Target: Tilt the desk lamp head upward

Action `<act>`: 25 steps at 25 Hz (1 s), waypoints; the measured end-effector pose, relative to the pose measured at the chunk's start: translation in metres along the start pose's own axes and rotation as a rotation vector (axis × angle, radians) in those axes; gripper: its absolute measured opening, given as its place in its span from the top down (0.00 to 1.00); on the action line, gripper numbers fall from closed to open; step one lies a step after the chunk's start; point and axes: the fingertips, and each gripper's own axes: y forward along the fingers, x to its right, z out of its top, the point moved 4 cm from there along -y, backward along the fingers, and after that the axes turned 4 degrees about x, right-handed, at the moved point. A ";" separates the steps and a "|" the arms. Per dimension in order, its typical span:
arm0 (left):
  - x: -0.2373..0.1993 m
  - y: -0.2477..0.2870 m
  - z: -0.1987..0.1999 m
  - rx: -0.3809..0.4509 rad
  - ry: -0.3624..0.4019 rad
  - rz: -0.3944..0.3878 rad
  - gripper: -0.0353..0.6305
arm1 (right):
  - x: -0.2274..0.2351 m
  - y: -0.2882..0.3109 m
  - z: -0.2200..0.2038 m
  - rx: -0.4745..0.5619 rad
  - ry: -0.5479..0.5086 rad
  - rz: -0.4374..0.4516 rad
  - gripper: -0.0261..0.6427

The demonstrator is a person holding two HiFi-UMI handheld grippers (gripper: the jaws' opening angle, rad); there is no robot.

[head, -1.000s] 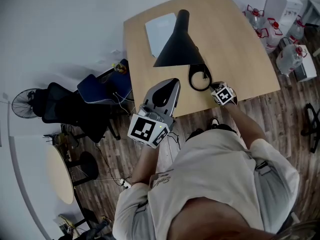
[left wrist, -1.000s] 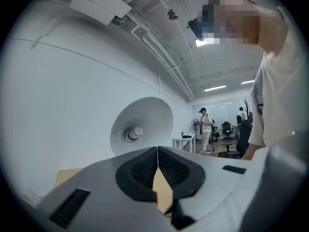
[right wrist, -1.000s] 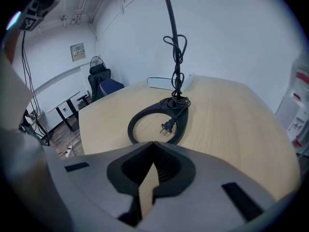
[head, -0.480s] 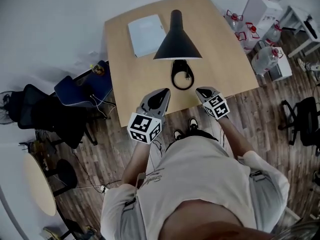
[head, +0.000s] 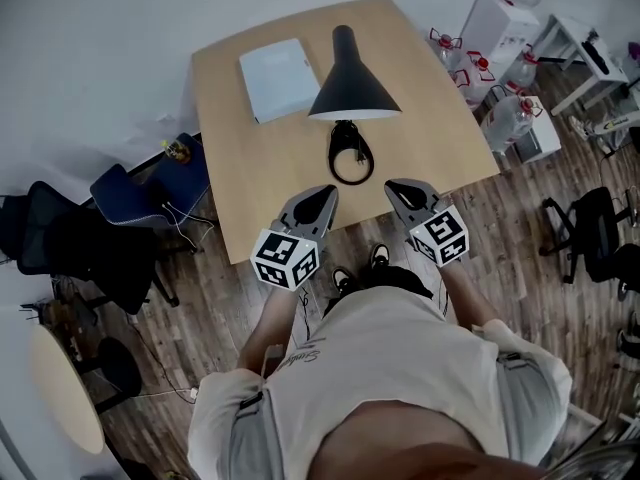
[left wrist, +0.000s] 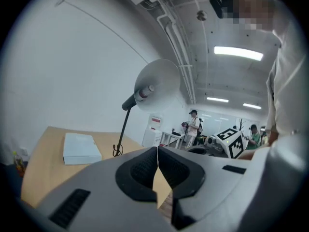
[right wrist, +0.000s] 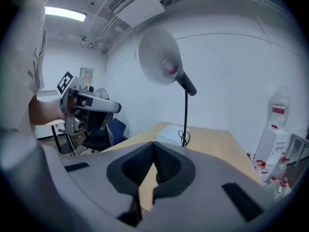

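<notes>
Head view shows both grippers held above the near edge of the table [head: 440, 128], side by side and apart from each other, neither touching anything on it. Left gripper [head: 326, 192] sits to the left of the lamp's ring-shaped base [head: 350, 154], and the left gripper view shows its jaws pressed together at the tips with nothing between them. Right gripper [head: 396, 188] sits to the right of that base, and the right gripper view shows its jaws likewise closed on nothing. The desk lamp stands near the middle of the table, its base toward the near edge. Its dark conical lamp head [head: 352, 80] is carried high on a thin stem, with the wide mouth turned toward the near edge, so that both gripper views look partly into the shade. A flat white box [head: 278, 78] lies toward the far left corner, just beside the lamp head as seen from above and clear of the base. Water bottles [head: 505, 118] stand on the floor off the right edge, and dark chairs [head: 120, 228] off the left edge.
</notes>
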 end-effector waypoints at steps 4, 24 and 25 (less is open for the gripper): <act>0.007 0.002 0.012 0.049 -0.071 -0.008 0.92 | -0.004 -0.013 0.033 0.093 0.003 0.007 0.97; 0.042 0.009 0.073 0.109 0.128 0.107 0.92 | 0.030 -0.061 0.141 0.390 -0.164 0.049 0.97; 0.041 0.009 0.075 0.113 0.141 0.117 0.92 | 0.034 -0.063 0.144 0.397 -0.173 0.046 0.97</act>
